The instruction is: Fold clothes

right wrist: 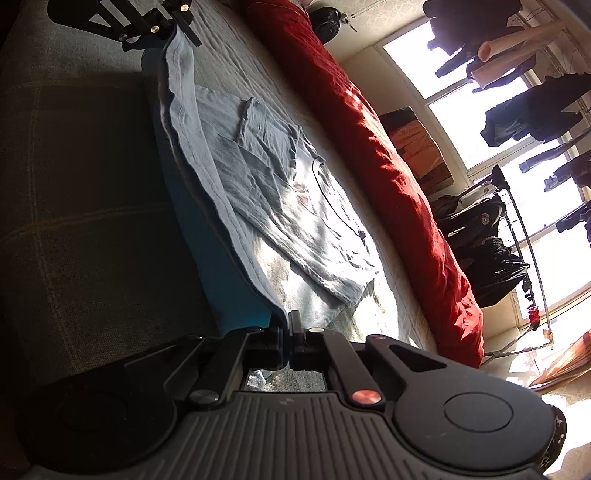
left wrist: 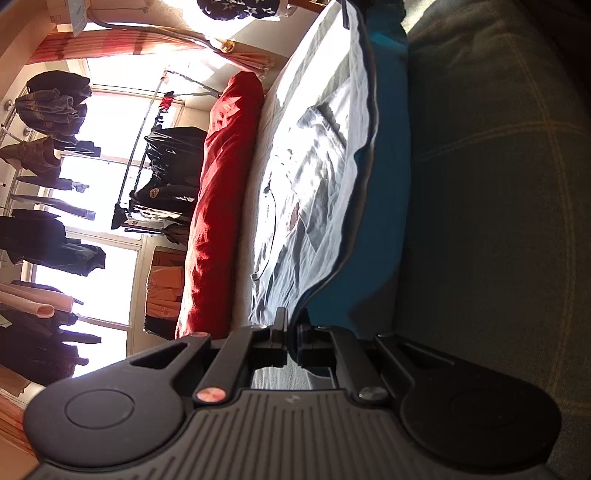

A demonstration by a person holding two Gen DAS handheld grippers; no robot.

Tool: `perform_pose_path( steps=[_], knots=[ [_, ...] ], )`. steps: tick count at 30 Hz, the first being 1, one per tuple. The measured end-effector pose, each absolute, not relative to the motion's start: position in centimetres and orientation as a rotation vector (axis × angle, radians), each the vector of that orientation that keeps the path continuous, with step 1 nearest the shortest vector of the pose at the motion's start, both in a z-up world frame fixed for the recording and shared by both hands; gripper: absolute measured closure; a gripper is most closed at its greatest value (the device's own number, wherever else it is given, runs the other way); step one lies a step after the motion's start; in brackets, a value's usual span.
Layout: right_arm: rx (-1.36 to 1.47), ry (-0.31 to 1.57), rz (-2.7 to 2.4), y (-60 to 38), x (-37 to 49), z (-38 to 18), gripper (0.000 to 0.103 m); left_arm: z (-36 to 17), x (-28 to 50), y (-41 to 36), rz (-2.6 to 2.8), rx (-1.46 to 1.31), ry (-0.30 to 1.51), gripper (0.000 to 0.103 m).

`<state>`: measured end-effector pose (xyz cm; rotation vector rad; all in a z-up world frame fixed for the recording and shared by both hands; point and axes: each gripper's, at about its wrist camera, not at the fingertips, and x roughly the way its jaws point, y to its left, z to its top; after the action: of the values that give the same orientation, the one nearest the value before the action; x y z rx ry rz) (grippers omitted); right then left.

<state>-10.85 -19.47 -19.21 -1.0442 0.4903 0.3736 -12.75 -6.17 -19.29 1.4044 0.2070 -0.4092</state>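
Both grippers are clamped on cloth here: the left gripper [left wrist: 291, 332] has its fingers pinched together on the hem of the pale blue shirt [left wrist: 314, 177], and the right gripper [right wrist: 288, 332] does the same at the other end of that hem, jaws closed tight with the fabric edge caught between them. Ahead of the right fingers the shirt [right wrist: 266, 184] lies spread over the bed [right wrist: 229, 59], one sleeve already folded in across the chest, the lifted hem running straight from these fingertips up to the left gripper [right wrist: 177, 22] at the far end. Just to the outside of the hem, a strip of teal sheet [right wrist: 221, 280] shows, and beyond that a dark checked blanket [right wrist: 74, 184]. Past the shirt, on the far side from the fingers, a long red duvet [right wrist: 399, 177] lies rolled along the bed, with dark clothes on a drying rack [right wrist: 491, 240] against the bright window [right wrist: 476, 110].
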Motion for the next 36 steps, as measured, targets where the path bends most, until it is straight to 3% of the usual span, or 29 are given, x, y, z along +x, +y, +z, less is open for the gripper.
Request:
perform_pose_path(
  steps=[36],
  knots=[
    [-1.054, 0.417, 0.273, -19.6, 10.8, -21.0, 0.100, -20.8, 7.6, -6.6, -0.326, 1.308, 0.237, 0.099]
  ],
)
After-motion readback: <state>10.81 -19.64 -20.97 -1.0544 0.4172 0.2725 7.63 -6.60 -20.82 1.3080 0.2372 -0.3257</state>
